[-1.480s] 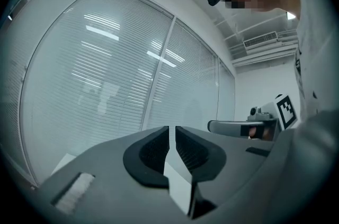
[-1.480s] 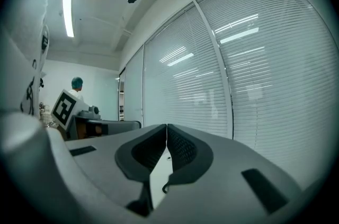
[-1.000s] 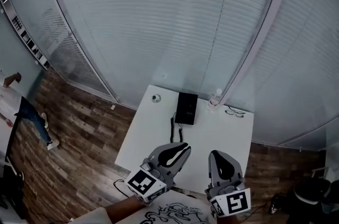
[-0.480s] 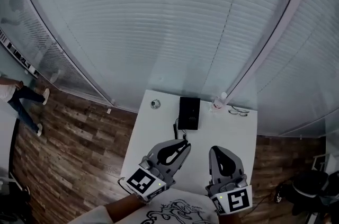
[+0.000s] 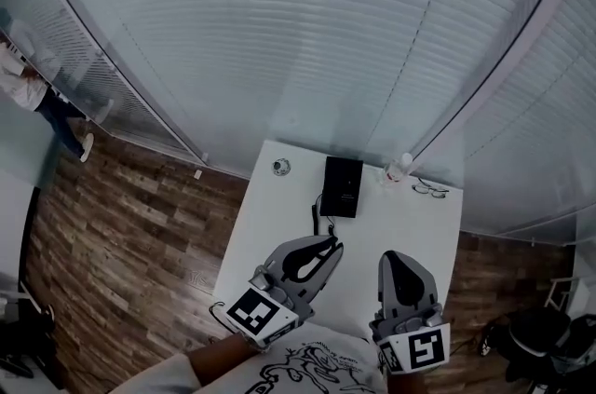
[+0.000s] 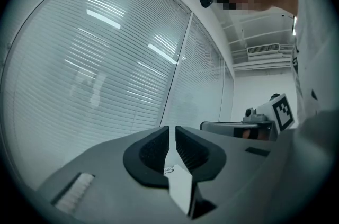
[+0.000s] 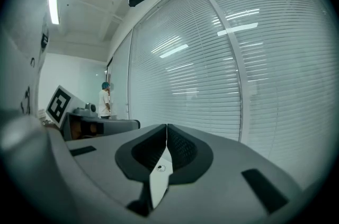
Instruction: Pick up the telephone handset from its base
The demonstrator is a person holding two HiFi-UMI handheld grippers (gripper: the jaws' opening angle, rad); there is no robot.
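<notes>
Telephone (image 5: 343, 186) sits at the table's (image 5: 265, 234) far edge, about mid-width, with its cord (image 5: 316, 217) trailing toward the table's near edge. The handset can't be told apart from the base at this size and is presumably on it. Step in hand looks like the approach, nothing gripped. Left gripper (image 5: 327, 244) and right gripper (image 5: 392, 259) both hover over the table's near edge, jaws together and empty. Next move probably needs one gripper's jaws spread, carried across the table, and squared across the handset. Only the head view shows the telephone. Both gripper views show mostly blinds (image 7: 254, 59) beyond the table, plus a sliver of table through the jaw slit.
</notes>
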